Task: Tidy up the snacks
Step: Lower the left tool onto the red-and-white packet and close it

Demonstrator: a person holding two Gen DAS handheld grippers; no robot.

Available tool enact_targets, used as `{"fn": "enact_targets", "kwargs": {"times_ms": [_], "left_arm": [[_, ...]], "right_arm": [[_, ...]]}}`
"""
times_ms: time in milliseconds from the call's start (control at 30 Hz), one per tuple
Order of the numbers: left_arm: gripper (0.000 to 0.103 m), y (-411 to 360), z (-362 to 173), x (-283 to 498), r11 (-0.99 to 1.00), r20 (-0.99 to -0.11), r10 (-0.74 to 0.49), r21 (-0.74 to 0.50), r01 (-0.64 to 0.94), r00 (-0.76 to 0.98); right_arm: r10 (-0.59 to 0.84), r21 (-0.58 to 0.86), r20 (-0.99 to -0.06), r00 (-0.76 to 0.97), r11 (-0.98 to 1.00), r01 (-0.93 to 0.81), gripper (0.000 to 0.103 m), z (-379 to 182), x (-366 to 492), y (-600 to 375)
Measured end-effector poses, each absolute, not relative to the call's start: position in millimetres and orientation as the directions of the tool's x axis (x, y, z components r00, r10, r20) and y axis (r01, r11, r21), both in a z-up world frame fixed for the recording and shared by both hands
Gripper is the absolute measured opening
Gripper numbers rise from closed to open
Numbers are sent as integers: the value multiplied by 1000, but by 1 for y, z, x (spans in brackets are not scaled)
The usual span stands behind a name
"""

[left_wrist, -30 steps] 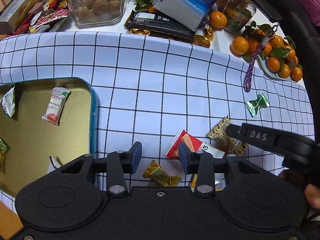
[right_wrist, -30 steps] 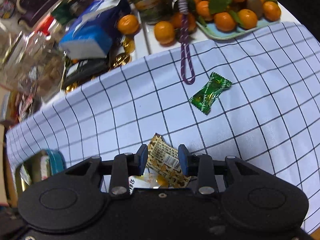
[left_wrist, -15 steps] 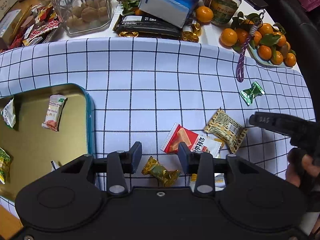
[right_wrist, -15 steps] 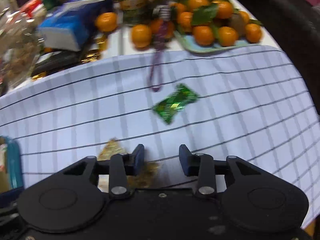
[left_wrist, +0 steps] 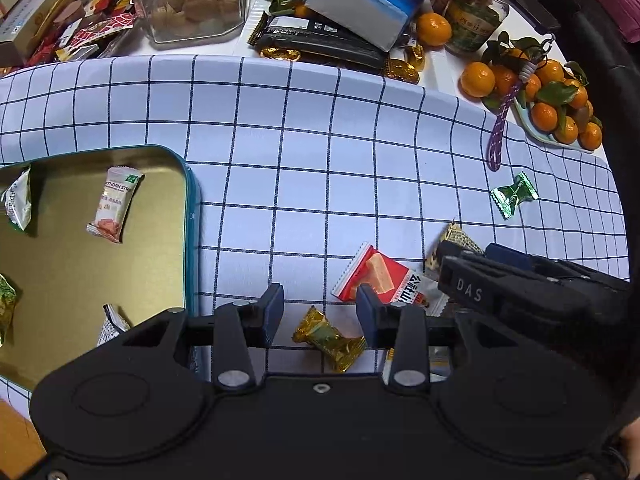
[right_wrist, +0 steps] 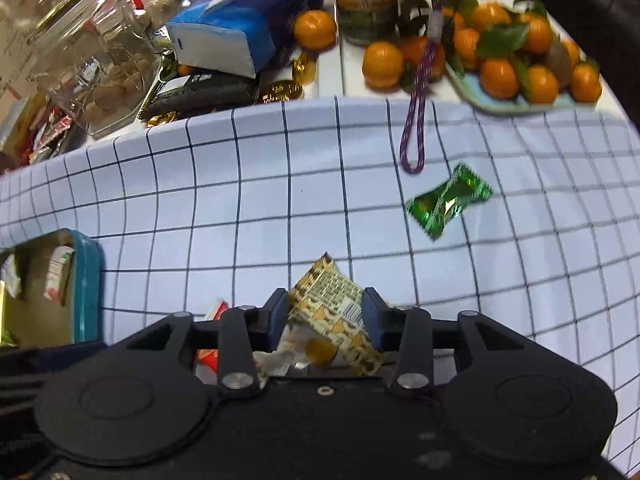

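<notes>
1. Loose snacks lie in a cluster on the checked cloth: yellow-patterned packet point(right_wrist: 334, 312), red wafer packet point(left_wrist: 374, 276), gold candy point(left_wrist: 330, 338), and, well apart toward the fruit, green candy point(right_wrist: 448, 200).
2. Tin tray point(left_wrist: 188, 216) sits at the cloth's left and already holds several wrapped snacks, among them a hawthorn strip point(left_wrist: 114, 204).
3. Right claw point(right_wrist: 325, 318): jaws opening, yellow-patterned packet between them; pads look just clear of it, so no firm grip.
4. Left claw point(left_wrist: 319, 314): jaws wide, gripping nothing; gold candy lies below and between the fingers, on the cloth.
5. Progress, as I judge it: roughly half done. Several pieces are in the tray, four left outside.
6. Back of the bench is crowded (tangerines point(left_wrist: 558, 98), tissue pack point(left_wrist: 360, 4), glass jar point(left_wrist: 192, 0)); none look part of this sort.
</notes>
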State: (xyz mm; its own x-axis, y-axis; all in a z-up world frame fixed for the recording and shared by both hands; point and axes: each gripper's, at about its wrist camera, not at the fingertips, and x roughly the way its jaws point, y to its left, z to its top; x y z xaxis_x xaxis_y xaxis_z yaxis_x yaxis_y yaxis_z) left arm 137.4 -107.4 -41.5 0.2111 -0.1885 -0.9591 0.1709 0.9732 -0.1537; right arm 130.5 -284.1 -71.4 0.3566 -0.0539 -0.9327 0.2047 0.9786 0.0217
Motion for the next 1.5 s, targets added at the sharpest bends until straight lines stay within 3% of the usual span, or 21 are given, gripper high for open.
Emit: {"fn": "enact_targets", "kwargs": {"times_ms": [167, 300, 400, 500, 733, 1033, 1500], "left_arm": [[47, -103, -40, 138, 969, -956, -216, -186, 162, 198], [47, -104, -40, 138, 969, -955, -219, -189, 162, 199], [47, -107, -42, 138, 969, -957, -218, -187, 162, 194], [47, -110, -44, 138, 968, -958, -219, -188, 167, 187], [47, -120, -49, 136, 965, -961, -212, -178, 193, 175], [47, -122, -49, 138, 963, -960, -220, -186, 194, 173], [47, -139, -61, 141, 959, -947, -263, -236, 153, 182]], "right_arm": [[-105, -41, -930, 352, 982, 186, 48, -76, 126, -285], [-148, -65, -935, 322, 965, 255, 44, -77, 126, -304], [-144, -42, -948, 284, 941, 335, 42, -80, 125, -323], [-125, -9, -960, 251, 908, 419, 32, -80, 123, -343], [-27, 108, -971, 236, 836, 537, 35, -77, 112, -374], [75, 194, -962, 263, 865, 464, 44, -73, 103, -365], [-15, 50, -973, 230, 960, 274, 47, -77, 100, -328]]}}
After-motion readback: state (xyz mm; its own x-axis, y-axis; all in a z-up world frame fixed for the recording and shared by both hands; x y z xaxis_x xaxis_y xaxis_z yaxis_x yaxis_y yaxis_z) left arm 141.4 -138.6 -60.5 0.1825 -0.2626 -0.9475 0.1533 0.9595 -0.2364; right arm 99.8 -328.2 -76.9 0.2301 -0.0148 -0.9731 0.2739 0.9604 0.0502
